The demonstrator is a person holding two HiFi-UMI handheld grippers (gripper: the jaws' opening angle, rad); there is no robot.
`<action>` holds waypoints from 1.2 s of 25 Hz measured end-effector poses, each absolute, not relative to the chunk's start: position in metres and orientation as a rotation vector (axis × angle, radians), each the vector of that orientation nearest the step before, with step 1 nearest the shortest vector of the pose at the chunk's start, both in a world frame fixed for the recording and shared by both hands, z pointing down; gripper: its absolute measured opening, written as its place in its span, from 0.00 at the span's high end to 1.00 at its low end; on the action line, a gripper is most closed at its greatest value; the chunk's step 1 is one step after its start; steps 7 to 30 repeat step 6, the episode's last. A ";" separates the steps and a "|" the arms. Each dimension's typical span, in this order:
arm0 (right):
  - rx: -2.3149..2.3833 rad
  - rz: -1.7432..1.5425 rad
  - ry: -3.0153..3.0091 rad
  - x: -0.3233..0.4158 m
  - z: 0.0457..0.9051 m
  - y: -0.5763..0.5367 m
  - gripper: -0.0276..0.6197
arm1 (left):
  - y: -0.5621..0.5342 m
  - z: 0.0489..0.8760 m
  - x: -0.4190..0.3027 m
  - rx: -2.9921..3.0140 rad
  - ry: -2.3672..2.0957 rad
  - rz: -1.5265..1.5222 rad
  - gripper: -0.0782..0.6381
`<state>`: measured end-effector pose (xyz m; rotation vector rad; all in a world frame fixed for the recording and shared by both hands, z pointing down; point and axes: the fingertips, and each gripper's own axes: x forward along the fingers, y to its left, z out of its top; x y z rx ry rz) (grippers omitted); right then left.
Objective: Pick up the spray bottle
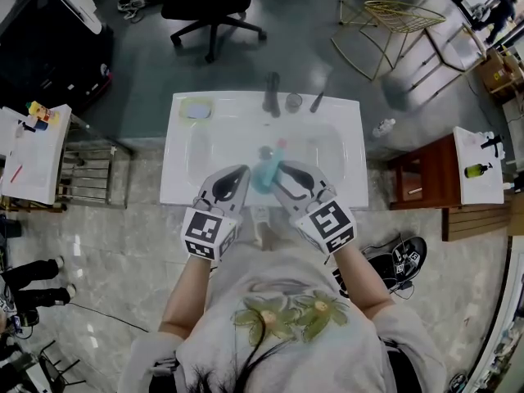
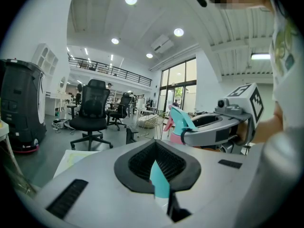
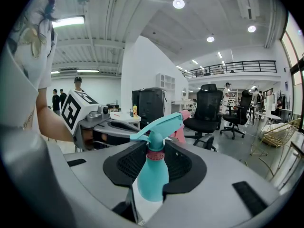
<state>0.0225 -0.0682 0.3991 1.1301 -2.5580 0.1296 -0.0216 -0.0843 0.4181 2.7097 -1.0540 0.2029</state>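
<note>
Person: a grey shirt [image 1: 278, 318] with a flower print fills the bottom of the head view, and both forearms reach forward over the worktop's front edge.
Left tool [image 1: 239, 178]: it points inward and to the right, and its jaws are nearly together, pinching a narrow teal sliver of the bottle.
Right tool [image 1: 286, 173]: it points inward and to the left, tip to tip with the left tool, and its jaws are clamped on the bottle's lower body.
Spray bottle [image 1: 266, 174]: it is teal with a pink collar and a pink trigger, and it is gripped from both sides. In the right gripper view it stands upright with the spray head on top. In the head view it sits over the basin, near the front rim.
Worktop [image 1: 184, 182]: it is white with a sunk basin, and a dark tap [image 1: 272, 94] stands at the back edge.
Surroundings: a black office chair [image 1: 211, 2] stands on the grey floor beyond the worktop, and a pair of black-and-white shoes [image 1: 401, 256] lies to the person's right.
</note>
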 end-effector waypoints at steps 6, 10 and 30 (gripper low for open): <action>1.128 0.132 -2.552 0.020 0.399 -0.073 0.77 | -0.089 0.419 -0.024 2.708 -1.049 0.205 0.88; 1.128 0.132 -2.552 0.020 0.399 -0.073 0.77 | -0.089 0.419 -0.024 2.708 -1.049 0.205 0.88; 1.128 0.132 -2.552 0.020 0.399 -0.073 0.77 | -0.089 0.419 -0.024 2.708 -1.049 0.205 0.88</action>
